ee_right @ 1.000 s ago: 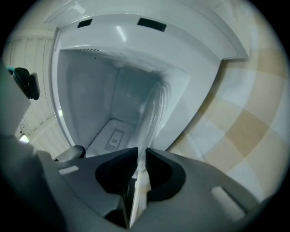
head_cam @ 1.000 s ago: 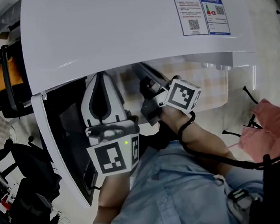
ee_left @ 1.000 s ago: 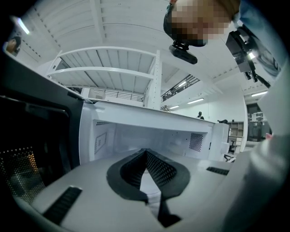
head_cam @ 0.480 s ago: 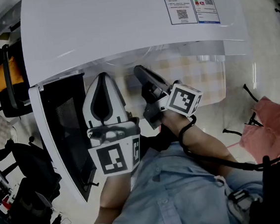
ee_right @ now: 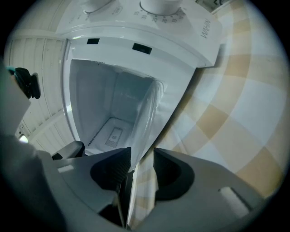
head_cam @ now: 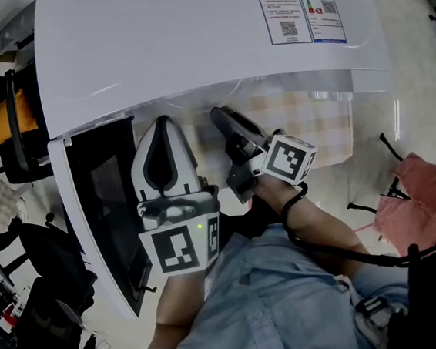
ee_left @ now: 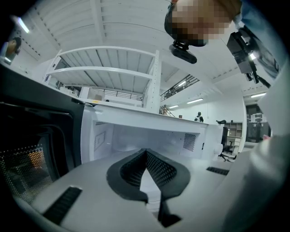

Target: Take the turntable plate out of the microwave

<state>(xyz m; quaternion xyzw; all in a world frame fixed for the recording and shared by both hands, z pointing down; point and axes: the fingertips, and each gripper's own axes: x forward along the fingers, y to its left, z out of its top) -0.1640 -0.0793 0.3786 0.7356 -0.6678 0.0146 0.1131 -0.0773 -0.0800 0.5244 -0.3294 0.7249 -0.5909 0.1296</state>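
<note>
The white microwave (head_cam: 204, 39) stands with its door (head_cam: 102, 213) swung open to the left. In the right gripper view the clear glass turntable plate (ee_right: 147, 118) shows edge-on at the mouth of the cavity (ee_right: 113, 108), over the checked cloth. My right gripper (ee_right: 142, 156) has just been opening. Its jaws stand apart with the plate's rim between them, and the pads are not pressing on it. In the head view the right gripper (head_cam: 219, 115) reaches under the microwave's front edge. My left gripper (head_cam: 163, 123) is shut and empty, pointing level into the open cavity (ee_left: 149, 131).
A checked tablecloth (head_cam: 314, 132) covers the surface in front of the microwave. A pink cloth (head_cam: 421, 195) lies to the right. A dark chair (head_cam: 12, 129) and other gear stand to the left, beyond the door (ee_left: 31, 136). A black cable trails from the right wrist.
The right gripper has drawn back a little from under the microwave's front edge, so its tip now shows. The left gripper has stayed where it was.
</note>
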